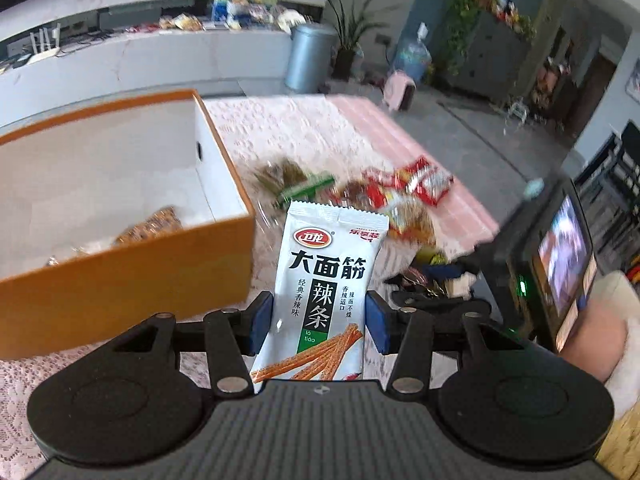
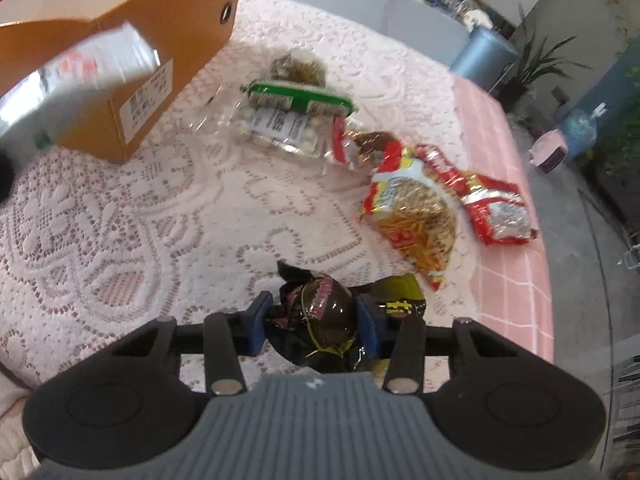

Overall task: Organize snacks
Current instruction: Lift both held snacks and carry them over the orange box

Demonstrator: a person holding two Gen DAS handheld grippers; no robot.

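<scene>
While the left gripper (image 1: 316, 320) clamps a white packet (image 1: 324, 300) upright at frame centre, ready for the box (image 1: 120, 276) at left, the right gripper (image 2: 316, 322) pinches a dark packet (image 2: 320, 312) on the cloth (image 2: 120, 208); other snacks (image 2: 416, 208) lie at right.

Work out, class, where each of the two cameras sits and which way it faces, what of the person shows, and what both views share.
Left wrist view: on the left gripper, facing forward and down over the table; jaws pinch a white spicy-strip packet; a hand shows at right.
Right wrist view: on the right gripper, tilted down at the lace tablecloth; jaws around a dark snack packet; a sleeve shows lower left.
Shared: the orange box, green-labelled packet, red packets.
</scene>
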